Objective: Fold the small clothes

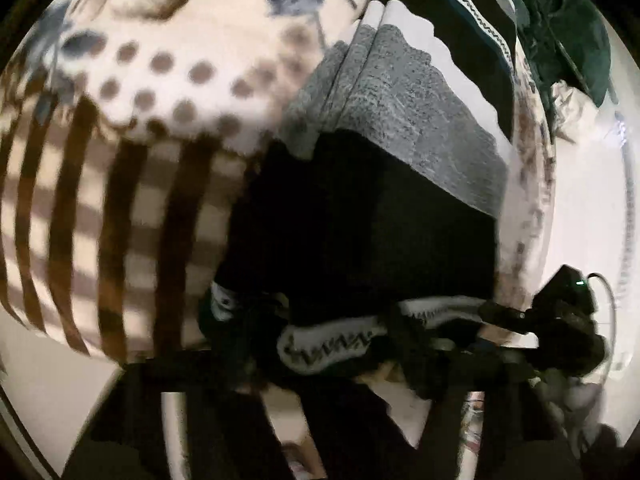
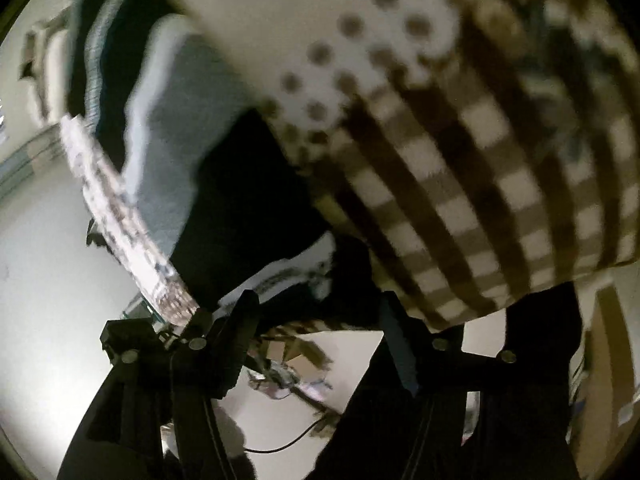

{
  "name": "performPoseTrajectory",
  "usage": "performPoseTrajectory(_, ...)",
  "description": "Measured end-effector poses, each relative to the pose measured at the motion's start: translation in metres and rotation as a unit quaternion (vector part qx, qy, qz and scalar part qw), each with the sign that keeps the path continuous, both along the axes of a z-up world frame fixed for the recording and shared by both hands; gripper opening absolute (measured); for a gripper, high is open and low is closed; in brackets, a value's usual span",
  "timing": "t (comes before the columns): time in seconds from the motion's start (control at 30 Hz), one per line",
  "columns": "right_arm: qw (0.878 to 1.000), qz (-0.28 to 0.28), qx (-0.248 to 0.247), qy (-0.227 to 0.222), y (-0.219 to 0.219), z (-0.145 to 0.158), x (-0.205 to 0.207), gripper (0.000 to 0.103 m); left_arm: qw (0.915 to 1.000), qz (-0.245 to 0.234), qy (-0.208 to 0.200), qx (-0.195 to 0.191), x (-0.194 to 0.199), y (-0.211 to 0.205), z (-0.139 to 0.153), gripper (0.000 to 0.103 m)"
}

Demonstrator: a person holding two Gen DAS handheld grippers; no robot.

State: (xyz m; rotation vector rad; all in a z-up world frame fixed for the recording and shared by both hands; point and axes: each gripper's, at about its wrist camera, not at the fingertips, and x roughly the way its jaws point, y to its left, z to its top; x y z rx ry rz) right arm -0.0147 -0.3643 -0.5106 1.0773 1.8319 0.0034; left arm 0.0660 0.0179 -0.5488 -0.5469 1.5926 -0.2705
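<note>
Jaws of right gripper (image 2: 320,312) stand wide; left gripper (image 1: 320,356) unclear; one dark garment (image 1: 360,220) at 12 o'clock, one patterned blanket (image 1: 120,140); waistband lettering unreadable.

A black garment (image 1: 360,232) lies nearest, dark and mostly featureless, with a white band carrying a black zigzag pattern (image 1: 328,346) along its near edge; that edge is bunched and lifted. Just beyond it, touching or overlapping, lies a heathered grey garment (image 1: 404,120) with a white wavy edge on its far right side. Farther still sits another dark piece with a zigzag trim stripe (image 1: 476,16). All rest on a patterned blanket; both views are blurred.
</note>
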Motion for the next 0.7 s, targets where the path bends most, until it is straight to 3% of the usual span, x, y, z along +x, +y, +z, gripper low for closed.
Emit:
performPoseTrajectory(0.03, 1.0, -0.003, -0.002, -0.002, 0.006, -0.011, 0.001, 0.056, 0.9999, -0.004, -0.006, 0.012, 0.0, -0.002, 0.002, 0.011)
performPoseTrajectory(0.07, 1.0, 0.005, -0.028, -0.007, 0.008, -0.009, 0.001, 0.007, 0.9998, -0.005, -0.008, 0.016, -0.001, -0.002, 0.003, 0.011)
performPoseTrajectory(0.17, 0.996, 0.06, -0.07, -0.009, 0.022, -0.007, -0.002, 0.005, 0.9999, -0.011, 0.01, 0.005, -0.004, -0.002, -0.001, 0.011)
performPoseTrajectory(0.23, 0.993, 0.086, -0.084, -0.005, 0.023, -0.007, 0.0, 0.006, 0.9995, -0.023, 0.023, -0.007, 0.004, 0.003, 0.011, 0.015)
performPoseTrajectory(0.37, 0.992, 0.105, -0.071, 0.017, 0.022, 0.013, 0.031, 0.018, 0.9997, -0.016, -0.004, -0.019, 0.033, 0.024, 0.065, 0.038)
performPoseTrajectory(0.4, 0.991, 0.105, -0.077, 0.004, 0.018, 0.029, 0.042, 0.024, 0.9994, -0.002, -0.021, -0.027, 0.048, 0.029, 0.077, 0.053)
performPoseTrajectory(0.43, 0.991, 0.104, -0.084, -0.016, 0.014, 0.047, 0.056, 0.042, 0.9987, 0.013, -0.037, -0.033, 0.064, 0.035, 0.087, 0.062)
performPoseTrajectory(0.47, 0.991, 0.101, -0.087, -0.031, 0.012, 0.059, 0.066, 0.063, 0.9969, 0.032, -0.056, -0.045, 0.086, 0.04, 0.097, 0.062)
performPoseTrajectory(0.5, 0.99, 0.09, -0.091, -0.062, 0.006, 0.079, 0.086, 0.07, 0.9944, 0.049, -0.075, -0.055, 0.115, 0.043, 0.105, 0.062)
performPoseTrajectory(0.7, 0.979, 0.048, -0.104, -0.168, -0.017, 0.12, 0.224, 0.074, 0.9869, 0.067, -0.142, -0.038, 0.283, 0.03, 0.106, 0.062)
